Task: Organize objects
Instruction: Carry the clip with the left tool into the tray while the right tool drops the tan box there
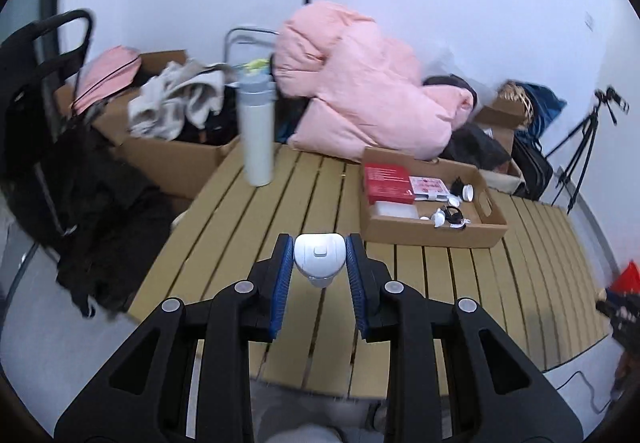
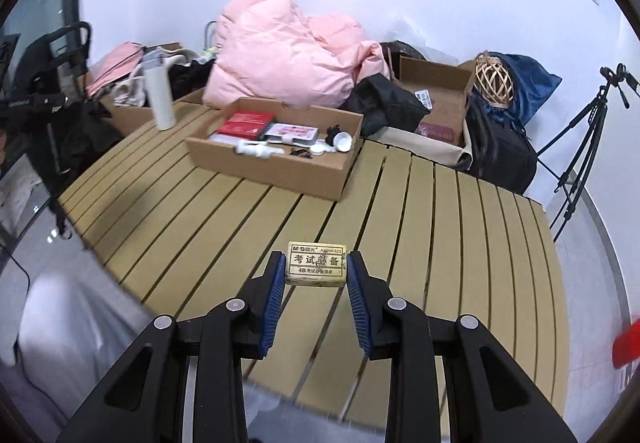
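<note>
Gripping an eraser [image 2: 316,264], right fingers [image 2: 275,295] overhang the table [image 2: 460,243] edge.

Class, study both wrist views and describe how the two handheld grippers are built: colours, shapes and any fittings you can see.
The left gripper and right gripper look the same: matte black angular frames with triangular cut-outs, and linkage arms pinned by round silver-grey rivets. Each finger carries a ribbed blue pad on its inner face. No cables, printed markings or sleeves show on either gripper.
</note>
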Tool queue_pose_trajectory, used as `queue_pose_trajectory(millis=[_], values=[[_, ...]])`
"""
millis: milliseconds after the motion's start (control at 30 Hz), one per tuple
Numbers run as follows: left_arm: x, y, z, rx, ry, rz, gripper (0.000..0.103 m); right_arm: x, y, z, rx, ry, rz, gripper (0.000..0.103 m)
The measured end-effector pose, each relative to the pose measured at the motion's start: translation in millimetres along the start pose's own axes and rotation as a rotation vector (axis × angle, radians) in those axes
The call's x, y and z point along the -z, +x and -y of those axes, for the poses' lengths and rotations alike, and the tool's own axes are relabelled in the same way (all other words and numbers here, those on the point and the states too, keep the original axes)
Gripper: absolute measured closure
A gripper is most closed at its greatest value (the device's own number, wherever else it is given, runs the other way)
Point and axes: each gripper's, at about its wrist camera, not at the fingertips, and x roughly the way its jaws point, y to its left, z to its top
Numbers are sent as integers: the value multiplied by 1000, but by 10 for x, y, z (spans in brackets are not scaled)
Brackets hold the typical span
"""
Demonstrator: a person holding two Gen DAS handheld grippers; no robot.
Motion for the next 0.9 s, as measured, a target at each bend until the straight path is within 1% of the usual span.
queue_pose_trajectory(millis=[67,133,233,333,400,500,567,600,633,667,700,767,800,833,900], values=[[31,-177,-61,3,-20,3,80,67,-145,-70,-2,-5,10,69],[42,-323,-49,-4,-18,22,80,107,-239,-108,-7,-1,20,69],[18,-431,45,24,-6,35,80,104,-347,-117,-22,15,42,69],[-49,-409,238,56,19,37,80,26,-425,-106,-13,11,69,69],[-139,-317,404,74,36,35,80,-70,-459,-82,-15,9,90,69],[-321,-38,729,121,50,0,80,-326,-408,-42,-26,2,106,69],[-466,250,1009,184,58,-48,80,-569,-271,-12,-58,-7,106,69],[-504,355,1120,204,65,-65,80,-694,-176,3,-78,-5,100,69],[-582,561,1299,224,79,-90,80,-823,-50,16,-106,-5,84,69],[-623,711,1423,229,90,-106,80,-905,47,30,-123,-2,76,69],[-659,854,1523,227,99,-122,80,-1038,218,40,-139,-1,60,69],[-736,1270,1742,227,117,-172,80,-1215,546,54,-152,-5,23,69],[-763,1477,1827,229,119,-194,80,-1315,777,66,-152,-7,-3,69],[-791,1768,1918,228,113,-223,80,-1392,1000,83,-163,-3,-31,69],[-810,2145,2036,238,115,-262,80,-1494,1362,110,-169,1,-73,69]])
